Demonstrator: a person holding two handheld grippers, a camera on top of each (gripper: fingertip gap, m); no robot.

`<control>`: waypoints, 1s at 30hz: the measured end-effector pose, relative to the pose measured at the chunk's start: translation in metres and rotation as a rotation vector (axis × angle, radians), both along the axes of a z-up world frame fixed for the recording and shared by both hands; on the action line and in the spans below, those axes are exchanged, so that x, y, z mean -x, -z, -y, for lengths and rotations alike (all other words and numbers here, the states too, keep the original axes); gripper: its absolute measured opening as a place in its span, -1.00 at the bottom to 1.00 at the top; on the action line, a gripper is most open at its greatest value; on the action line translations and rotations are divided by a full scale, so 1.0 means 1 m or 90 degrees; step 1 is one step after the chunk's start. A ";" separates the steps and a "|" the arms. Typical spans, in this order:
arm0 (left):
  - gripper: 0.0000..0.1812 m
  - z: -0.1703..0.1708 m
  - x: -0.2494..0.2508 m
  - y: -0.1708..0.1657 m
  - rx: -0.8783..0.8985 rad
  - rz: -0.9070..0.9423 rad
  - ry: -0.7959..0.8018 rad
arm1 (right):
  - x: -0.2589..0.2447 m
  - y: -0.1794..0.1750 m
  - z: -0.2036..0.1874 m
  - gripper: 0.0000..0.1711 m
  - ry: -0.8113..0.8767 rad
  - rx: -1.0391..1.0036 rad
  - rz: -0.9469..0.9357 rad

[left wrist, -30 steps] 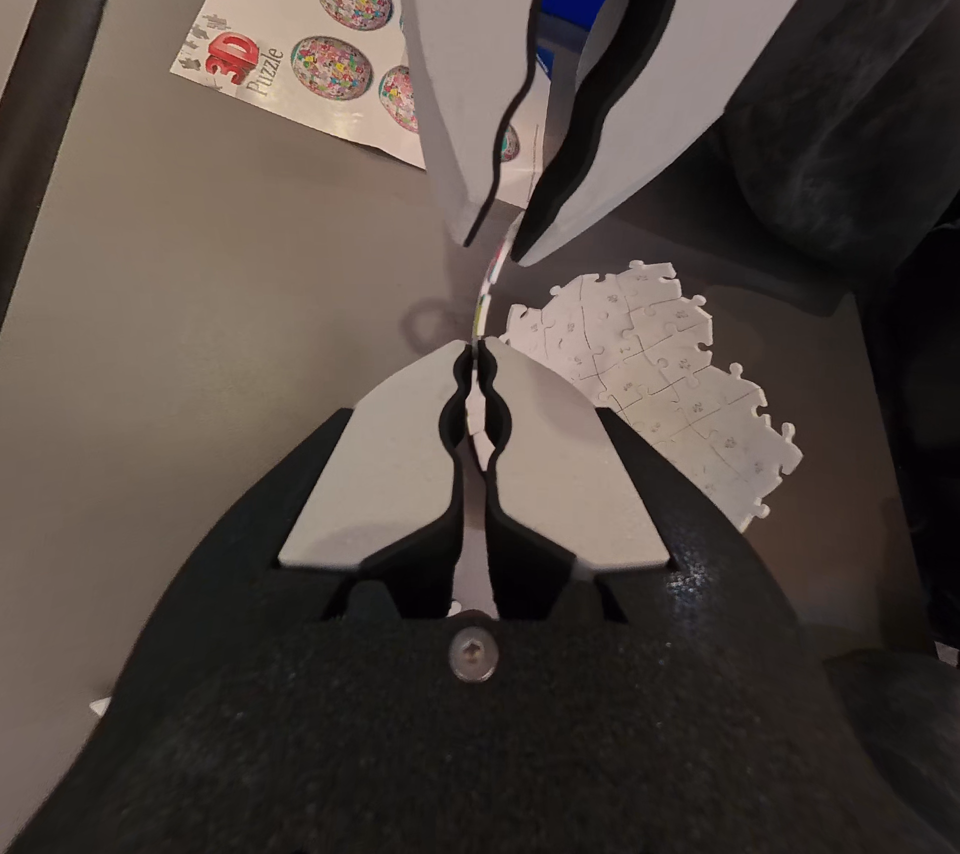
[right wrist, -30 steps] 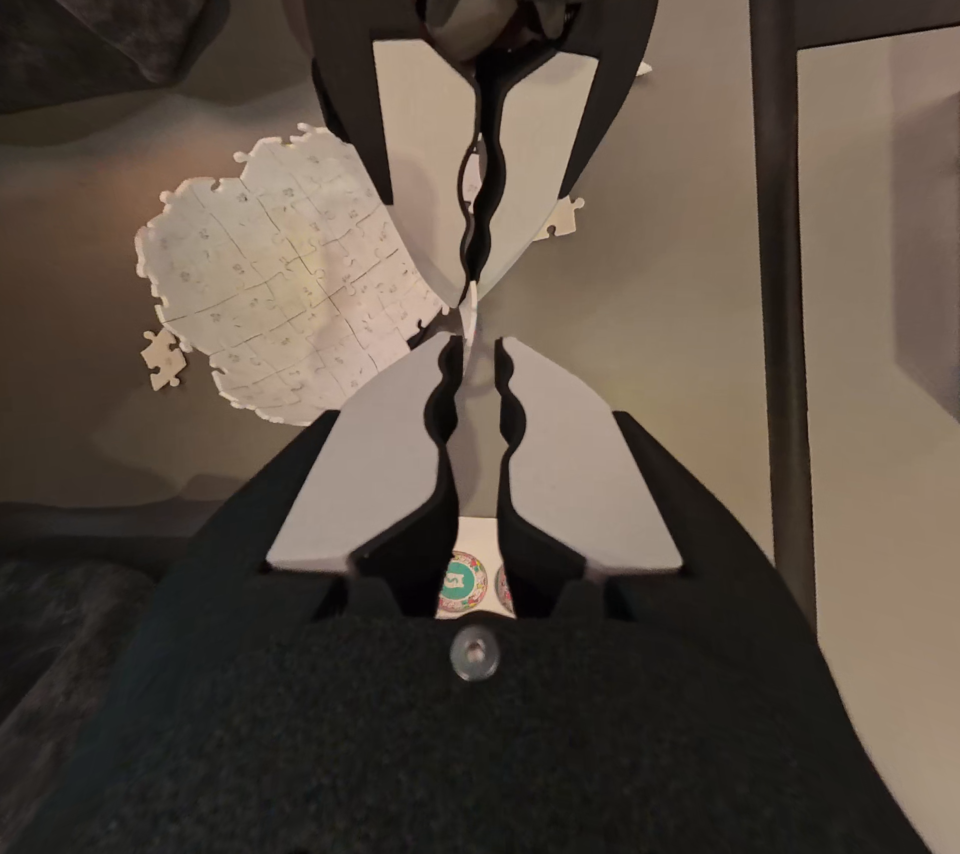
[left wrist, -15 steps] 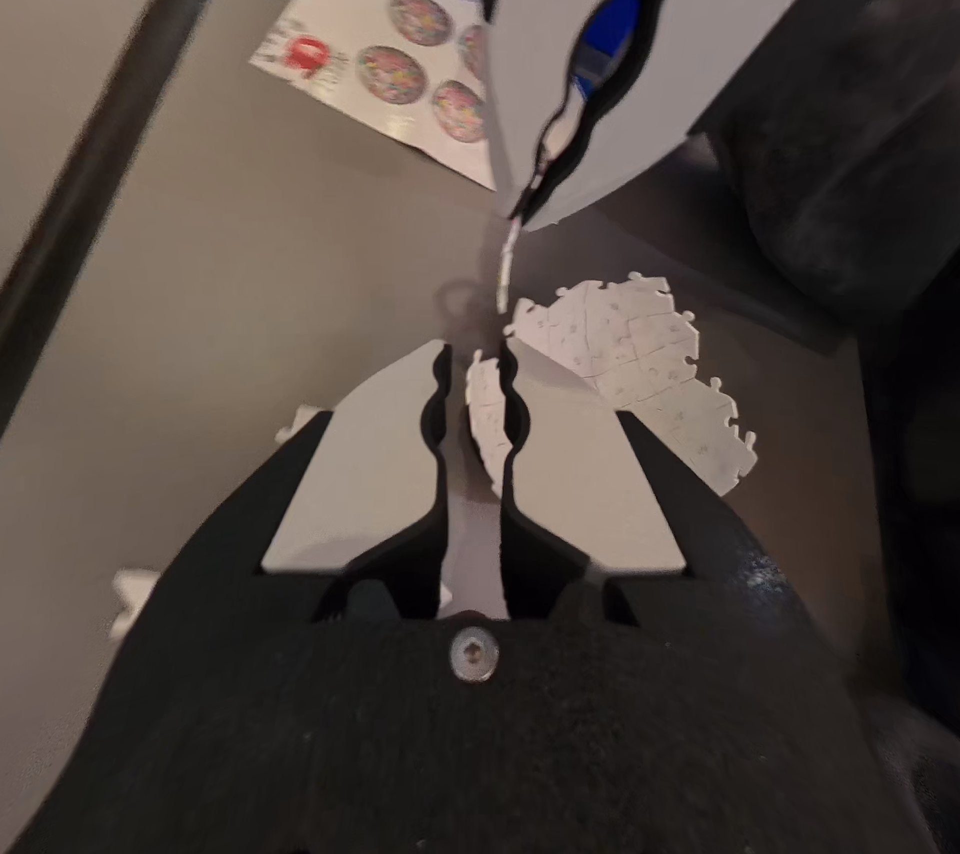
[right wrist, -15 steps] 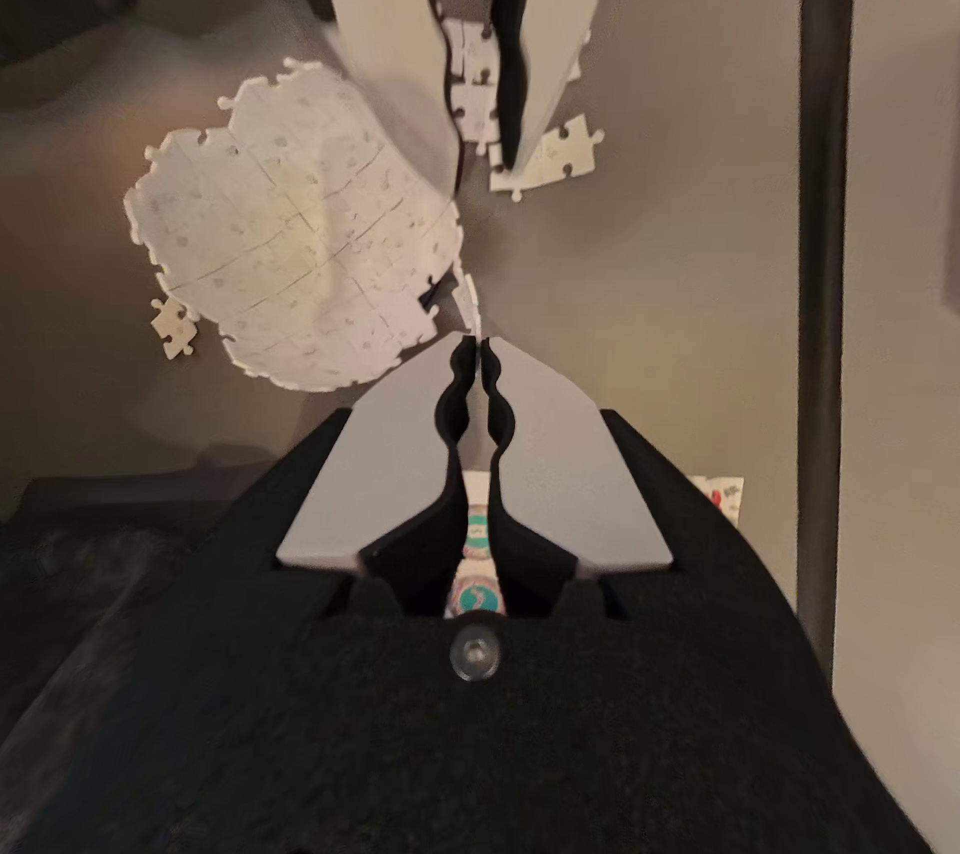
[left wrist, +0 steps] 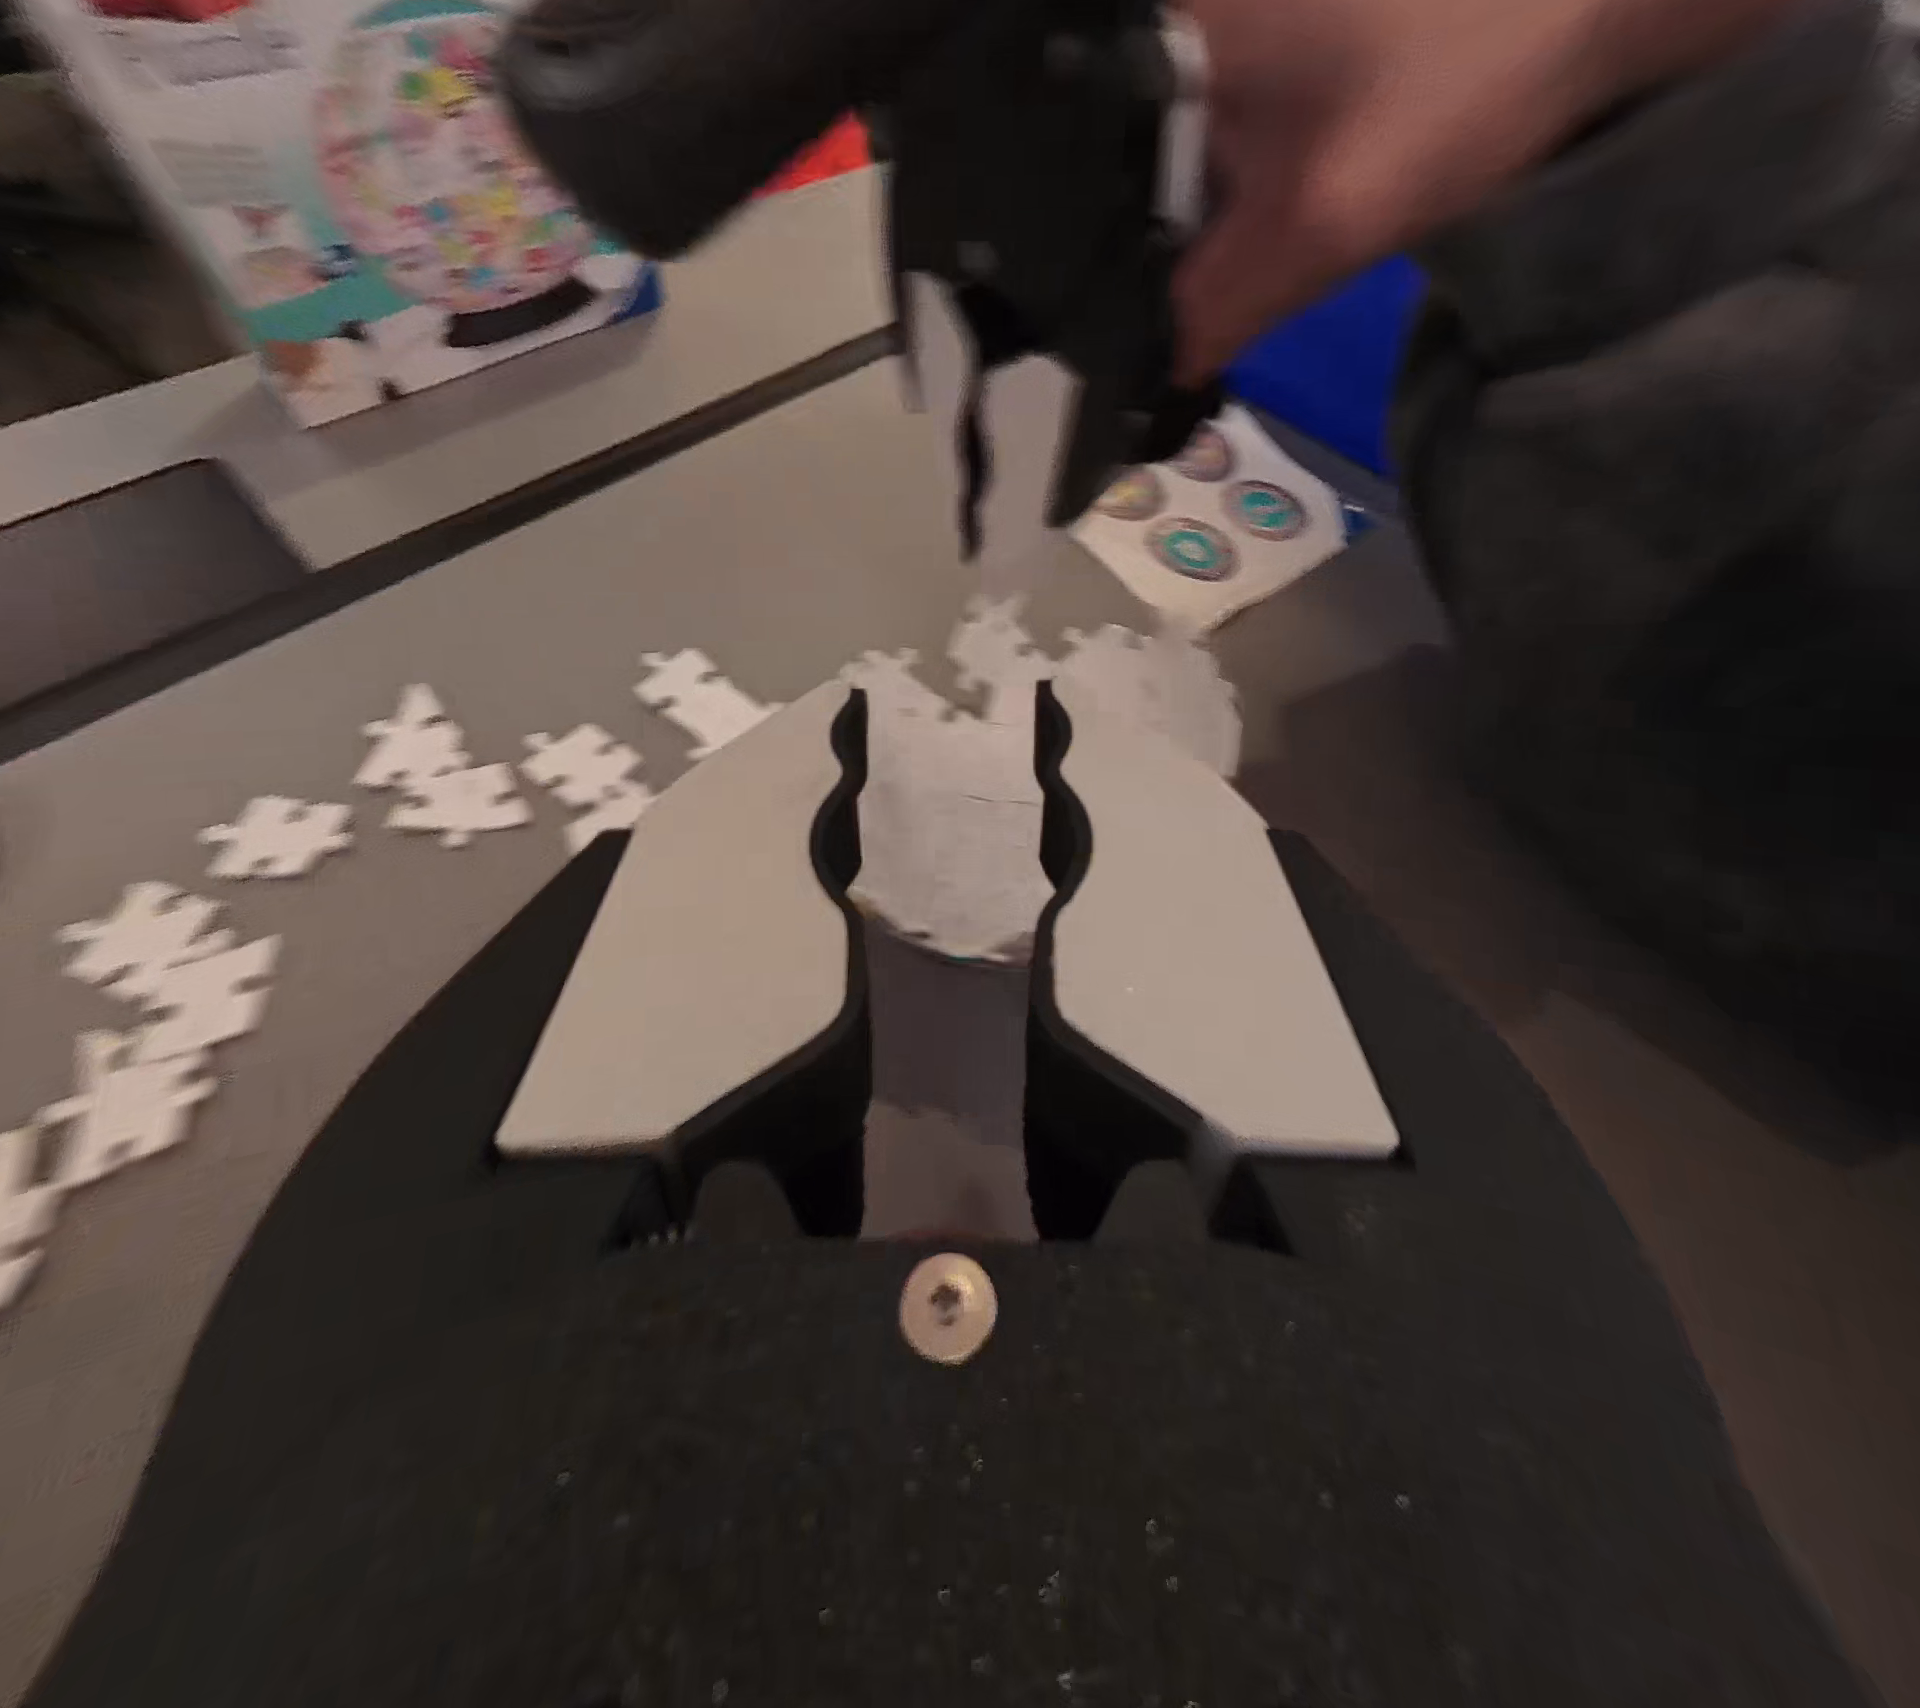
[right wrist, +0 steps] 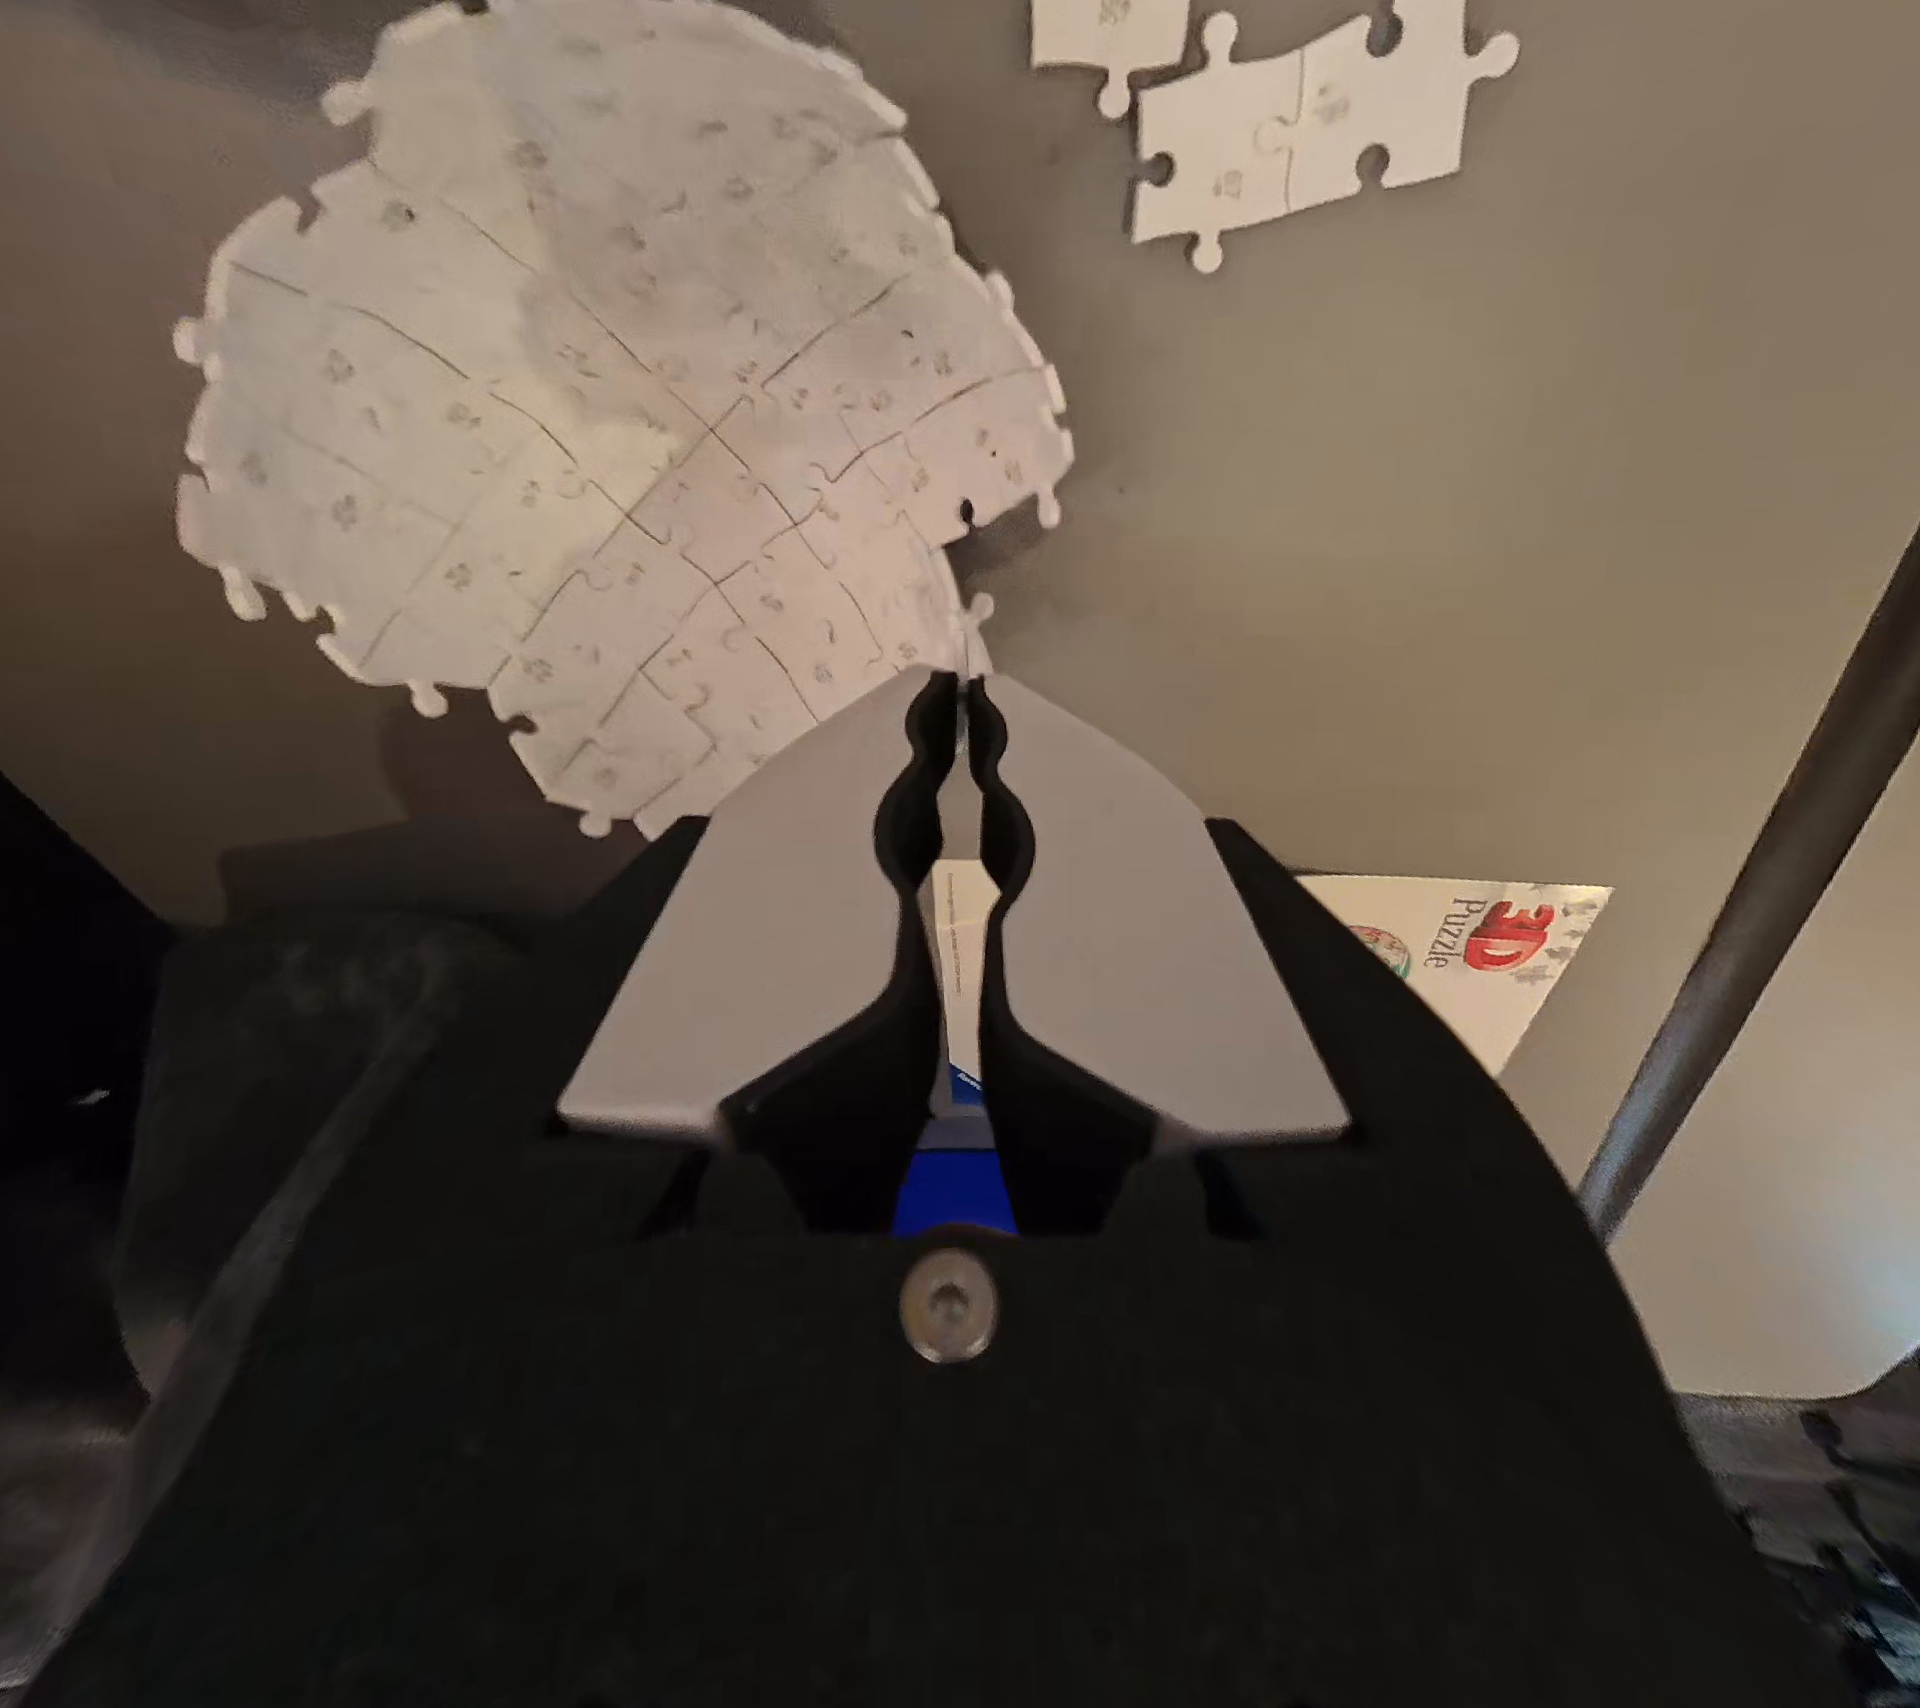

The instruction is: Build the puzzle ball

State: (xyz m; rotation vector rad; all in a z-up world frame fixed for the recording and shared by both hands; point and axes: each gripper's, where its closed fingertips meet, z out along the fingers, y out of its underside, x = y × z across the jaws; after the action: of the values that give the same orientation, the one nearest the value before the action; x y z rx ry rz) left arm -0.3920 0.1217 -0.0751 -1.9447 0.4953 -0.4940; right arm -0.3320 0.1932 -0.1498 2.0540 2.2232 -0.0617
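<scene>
Left gripper (left wrist: 945, 702): fingers spread apart, nothing between them; the view is motion-blurred.
Right gripper (right wrist: 961, 679): fingers pressed together on the thin edge of the puzzle shell; in the left wrist view it hangs blurred above the table, a hand (left wrist: 1455, 48) around its body.
Puzzle shell (right wrist: 623, 401): curved white sheet of joined pieces, blank side up, over the grey table (right wrist: 1455, 515); its near edge is hidden behind the right gripper.
Loose pieces (left wrist: 447, 785): scattered white on the table, smeared by blur; more are cut off at the top of the right wrist view.
Leaflet (right wrist: 1475, 952): partly hidden behind the gripper.
Box (left wrist: 312, 100): upright, blurred, cropped.
</scene>
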 end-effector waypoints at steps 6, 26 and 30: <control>-0.59 0.022 -0.039 0.029 -0.015 0.001 0.096 | 0.001 0.012 -0.003 -0.97 0.018 -0.015 0.063; -0.59 0.029 -0.054 0.063 -0.042 -0.090 0.112 | -0.004 0.022 -0.001 -0.97 0.107 -0.008 0.147; -0.59 0.030 -0.058 0.065 -0.048 -0.111 0.117 | -0.005 0.021 -0.002 -0.97 0.120 -0.003 0.147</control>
State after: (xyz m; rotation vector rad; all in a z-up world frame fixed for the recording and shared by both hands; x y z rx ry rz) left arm -0.3343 0.0912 -0.1405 -1.8871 0.7976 -0.4168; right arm -0.3268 0.1952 -0.1710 2.1450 1.8954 0.1559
